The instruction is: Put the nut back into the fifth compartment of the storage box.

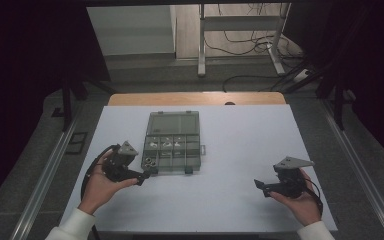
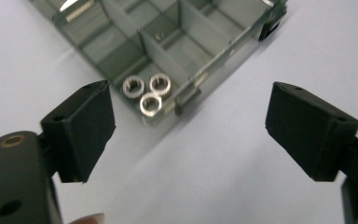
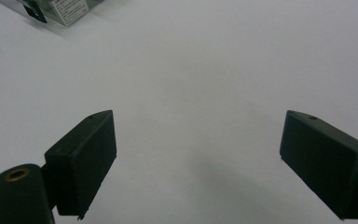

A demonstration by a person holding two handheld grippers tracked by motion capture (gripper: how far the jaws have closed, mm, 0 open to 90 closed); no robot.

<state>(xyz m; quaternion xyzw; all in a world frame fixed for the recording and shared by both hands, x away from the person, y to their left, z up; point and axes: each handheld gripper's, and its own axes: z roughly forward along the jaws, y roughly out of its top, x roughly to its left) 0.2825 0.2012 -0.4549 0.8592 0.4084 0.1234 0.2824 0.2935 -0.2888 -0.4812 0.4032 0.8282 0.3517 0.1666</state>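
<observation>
1. The left gripper (image 1: pixel 146 175) is resting in the person's left hand (image 1: pixel 101 186) near the left edge of the table (image 1: pixel 240 200), its tips pointing right at the near left corner of the organiser box (image 1: pixel 172 142). In the left gripper view its jaws are standing spread wide with nothing between them but bare table.
2. The organiser box is lying open in the middle of the table, closer to the far edge than the near one, with its clear lid (image 1: pixel 173 123) folded back flat toward the far edge.
3. Three metal rings (image 2: pixel 148 91) are sitting together in the box's near left corner compartment, touching or almost touching one another. In the high view they are showing as a small bright cluster (image 1: pixel 149 161) just beyond the left gripper's tips.
4. Some pale small parts (image 1: pixel 166 144) are lying in the row of compartments behind; I cannot tell what they are.
5. The right gripper (image 1: pixel 260 186) is lying in the person's right hand (image 1: pixel 300 200) near the table's near right corner, well apart from the box. Its jaws are also standing wide apart, gripping nothing, over bare white table.
</observation>
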